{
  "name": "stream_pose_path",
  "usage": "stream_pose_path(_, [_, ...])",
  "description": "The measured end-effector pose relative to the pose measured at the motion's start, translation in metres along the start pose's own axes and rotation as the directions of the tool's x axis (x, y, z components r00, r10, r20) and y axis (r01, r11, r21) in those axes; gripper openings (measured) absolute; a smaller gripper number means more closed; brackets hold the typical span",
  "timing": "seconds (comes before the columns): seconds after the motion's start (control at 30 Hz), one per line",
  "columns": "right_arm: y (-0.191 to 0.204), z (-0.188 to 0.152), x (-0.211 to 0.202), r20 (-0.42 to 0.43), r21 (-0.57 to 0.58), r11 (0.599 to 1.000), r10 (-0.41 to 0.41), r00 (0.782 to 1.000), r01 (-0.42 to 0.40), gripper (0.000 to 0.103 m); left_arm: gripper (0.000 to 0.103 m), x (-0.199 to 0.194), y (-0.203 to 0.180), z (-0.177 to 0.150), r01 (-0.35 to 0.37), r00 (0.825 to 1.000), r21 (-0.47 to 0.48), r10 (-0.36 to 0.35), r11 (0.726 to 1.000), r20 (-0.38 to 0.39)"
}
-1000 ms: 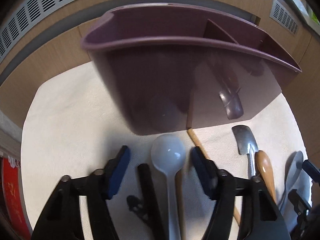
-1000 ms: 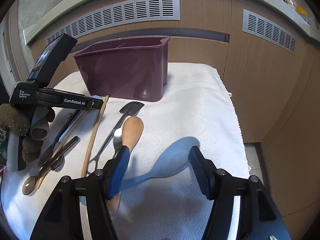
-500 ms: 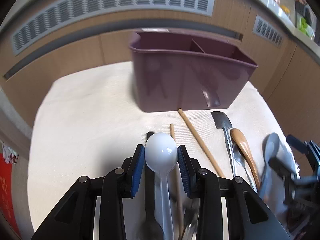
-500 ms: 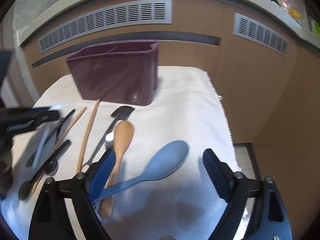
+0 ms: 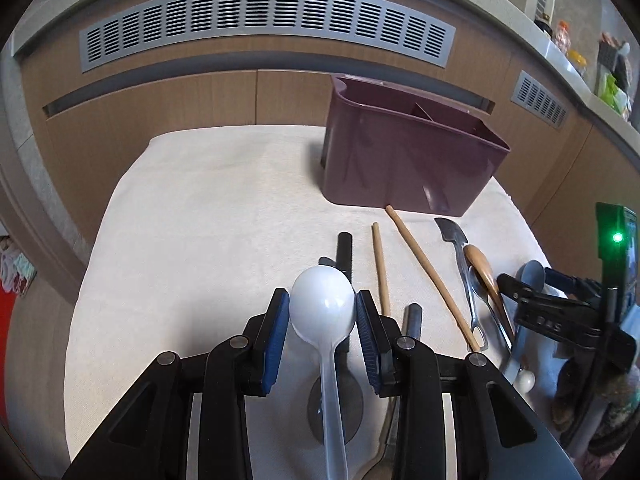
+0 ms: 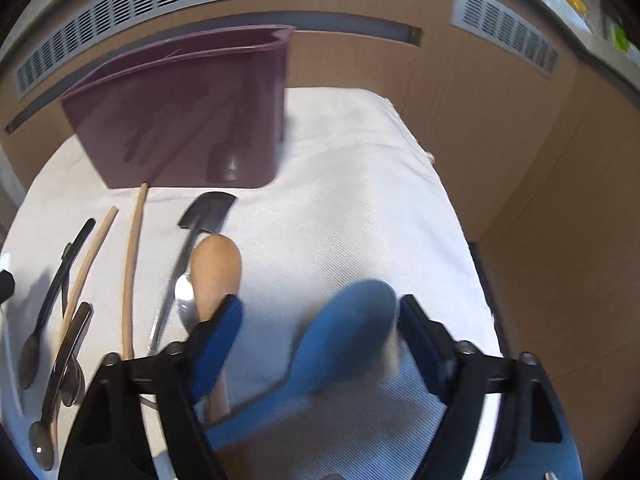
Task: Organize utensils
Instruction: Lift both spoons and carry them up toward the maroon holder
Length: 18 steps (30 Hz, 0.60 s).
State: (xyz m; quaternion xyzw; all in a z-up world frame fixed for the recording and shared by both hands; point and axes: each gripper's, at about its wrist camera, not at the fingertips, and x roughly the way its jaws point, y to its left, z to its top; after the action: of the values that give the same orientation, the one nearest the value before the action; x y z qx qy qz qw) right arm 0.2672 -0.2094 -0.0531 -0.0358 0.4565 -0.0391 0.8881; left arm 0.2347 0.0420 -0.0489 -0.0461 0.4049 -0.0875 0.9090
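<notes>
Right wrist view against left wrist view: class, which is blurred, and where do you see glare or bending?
Right wrist view: motion blur smears the blue spoon between the closing jaws. Left wrist view: sharp, with a glare spot on the white spoon; the fisheye bows the vent grille.

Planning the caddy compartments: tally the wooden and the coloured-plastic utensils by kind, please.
Wooden chopsticks: 2
Wooden spoon: 1
White plastic spoon: 1
Blue plastic spoon: 1
Total: 5
</notes>
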Motion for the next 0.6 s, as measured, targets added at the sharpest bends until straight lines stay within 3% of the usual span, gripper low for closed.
stream_pose_path(0.03, [0.005,0.001,-0.001,0.004,-0.03,1.0,0.005,1.0,-0.005,0.059,0.035,-0.001,0.002,0.0,0.004,1.0,-0.003,-0.004,1.0,0.002])
stream_pose_path(0.1, [0.01,0.003,-0.001,-0.005,-0.065,0.997,0.039,0.999,-0.039,0.033,0.035,-0.001,0.004,-0.001,0.01,1.0,-0.009,-0.01,1.0,0.003])
stream_pose_path(0.17, [0.015,0.003,-0.002,-0.02,-0.094,0.992,0.082,0.996,-0.084,0.024,0.035,-0.002,0.006,-0.002,0.016,1.0,-0.017,-0.016,1.0,0.001])
stream_pose_path(0.27, [0.018,0.0,-0.016,-0.001,-0.171,0.969,0.181,0.984,-0.178,0.024,0.035,-0.003,0.009,-0.003,0.022,1.0,-0.024,-0.022,0.999,-0.003])
stream_pose_path(0.33, [0.016,-0.004,-0.026,0.024,-0.214,0.96,0.191,0.981,-0.182,0.025,0.035,-0.004,0.011,-0.005,0.021,1.0,-0.027,-0.021,0.999,-0.008])
stream_pose_path(0.47, [0.006,-0.008,-0.036,0.07,-0.201,0.976,0.1,0.992,-0.085,0.068,0.035,-0.003,0.013,-0.006,0.015,1.0,-0.034,-0.016,0.999,-0.016])
stream_pose_path(0.53, [0.005,-0.01,-0.035,0.048,-0.182,0.981,0.079,0.996,-0.069,0.069,0.035,-0.002,0.014,-0.008,0.017,1.0,-0.036,-0.017,0.999,-0.017])
stream_pose_path(0.6, [0.004,-0.008,-0.032,0.022,-0.137,0.985,0.107,0.994,-0.103,0.069,0.035,-0.001,0.013,-0.008,0.02,1.0,-0.035,-0.021,0.999,-0.02])
